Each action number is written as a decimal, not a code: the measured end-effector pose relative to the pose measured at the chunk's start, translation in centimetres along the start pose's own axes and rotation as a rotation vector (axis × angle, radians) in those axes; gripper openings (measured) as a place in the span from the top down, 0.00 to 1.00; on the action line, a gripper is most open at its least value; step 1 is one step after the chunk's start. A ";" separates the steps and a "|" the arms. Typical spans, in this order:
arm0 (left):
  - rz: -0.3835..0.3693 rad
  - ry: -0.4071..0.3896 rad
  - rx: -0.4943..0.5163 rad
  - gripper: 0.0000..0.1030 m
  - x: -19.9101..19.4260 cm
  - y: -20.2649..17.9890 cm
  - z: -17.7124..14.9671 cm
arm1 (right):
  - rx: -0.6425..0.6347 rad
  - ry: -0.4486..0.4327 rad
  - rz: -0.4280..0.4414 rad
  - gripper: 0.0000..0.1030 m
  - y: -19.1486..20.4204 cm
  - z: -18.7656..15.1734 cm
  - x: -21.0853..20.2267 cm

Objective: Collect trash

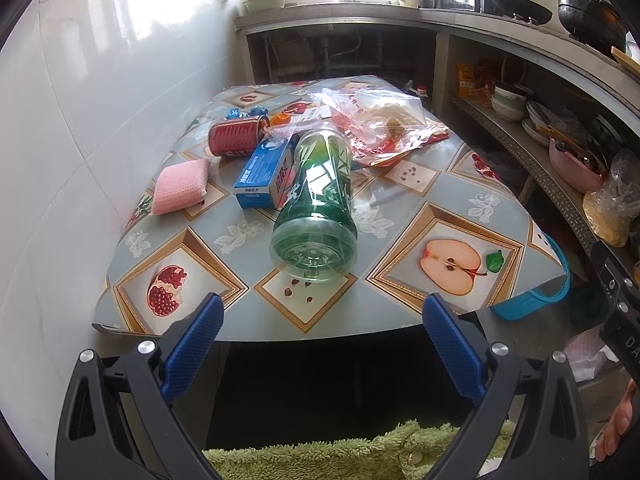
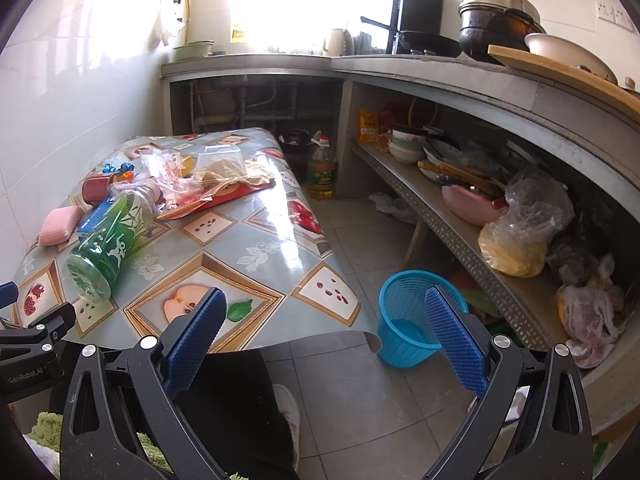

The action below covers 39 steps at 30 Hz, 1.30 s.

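Both your grippers hang spread and empty short of the table's near edge: the left gripper [image 1: 323, 322] lined up with the green plastic bottle [image 1: 316, 204], the right gripper [image 2: 326, 318] out past the near right corner, toward the blue mesh bin [image 2: 414, 316] on the floor, probably ready for drop-offs. The bottle lies on its side mid-table [image 1: 400, 300], base toward you, neck away, long axis running near to far. Behind it sit a blue carton [image 1: 264, 176], a pink sponge [image 1: 180, 186], a red can [image 1: 238, 136] and crumpled plastic bags [image 1: 384, 124] toward the far edge.
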<state>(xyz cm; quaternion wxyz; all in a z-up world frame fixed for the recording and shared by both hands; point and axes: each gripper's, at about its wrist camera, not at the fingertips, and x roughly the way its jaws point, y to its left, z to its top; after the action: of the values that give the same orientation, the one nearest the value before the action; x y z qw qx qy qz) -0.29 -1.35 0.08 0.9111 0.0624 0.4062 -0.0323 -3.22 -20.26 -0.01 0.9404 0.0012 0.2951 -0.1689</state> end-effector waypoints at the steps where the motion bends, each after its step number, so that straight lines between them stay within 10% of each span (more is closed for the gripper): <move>1: 0.001 0.001 0.000 0.05 0.0 0.0 0.0 | 0.000 -0.001 0.000 0.07 0.1 0.0 0.0; 39: -0.057 0.035 -0.160 0.05 3.5 5.7 1.8 | -0.013 0.042 0.104 0.07 2.6 2.5 3.5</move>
<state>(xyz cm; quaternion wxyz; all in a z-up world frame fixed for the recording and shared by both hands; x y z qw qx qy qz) 3.98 3.97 -0.88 0.9045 -0.0214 0.4252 -0.0245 1.64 -19.20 -0.10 0.9416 0.0141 0.3153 -0.1177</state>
